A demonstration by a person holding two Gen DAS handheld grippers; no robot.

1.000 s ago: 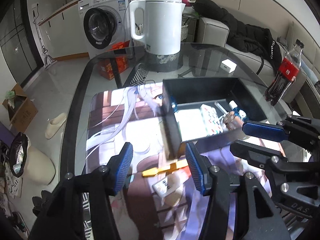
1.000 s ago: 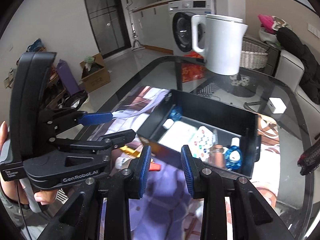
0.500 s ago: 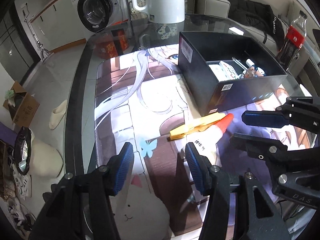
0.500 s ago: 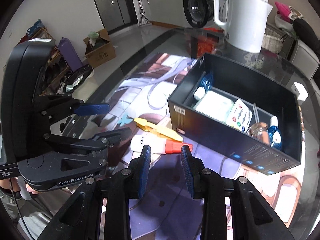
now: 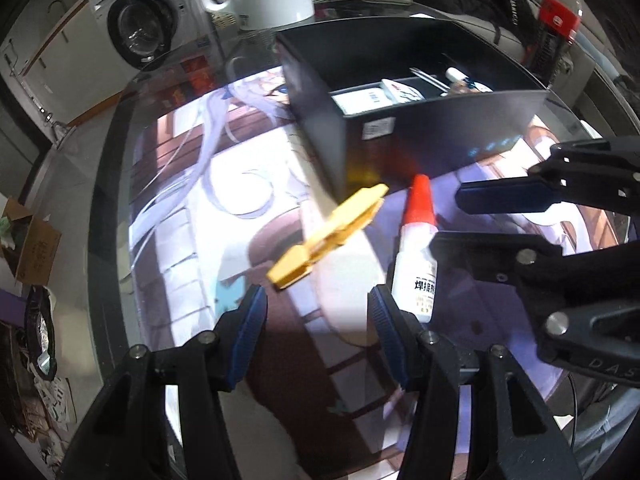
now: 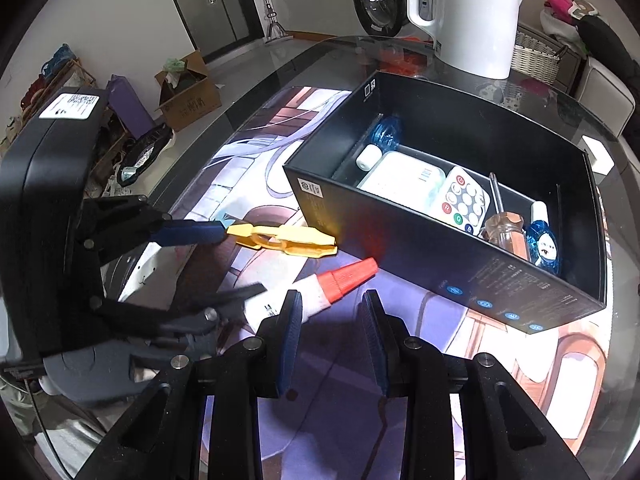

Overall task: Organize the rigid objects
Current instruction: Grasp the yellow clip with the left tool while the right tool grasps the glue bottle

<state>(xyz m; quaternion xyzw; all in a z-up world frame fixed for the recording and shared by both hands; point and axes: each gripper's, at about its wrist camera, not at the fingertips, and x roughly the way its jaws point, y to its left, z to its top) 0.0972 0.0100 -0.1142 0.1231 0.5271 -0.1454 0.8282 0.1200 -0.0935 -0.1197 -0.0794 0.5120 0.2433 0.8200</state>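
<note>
Both hand-held grippers have dropped closer to the yellow clip

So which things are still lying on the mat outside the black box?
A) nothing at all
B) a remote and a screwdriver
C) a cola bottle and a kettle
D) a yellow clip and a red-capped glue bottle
D: the yellow clip and the red-capped glue bottle lie on the mat just in front of the black box.
</note>
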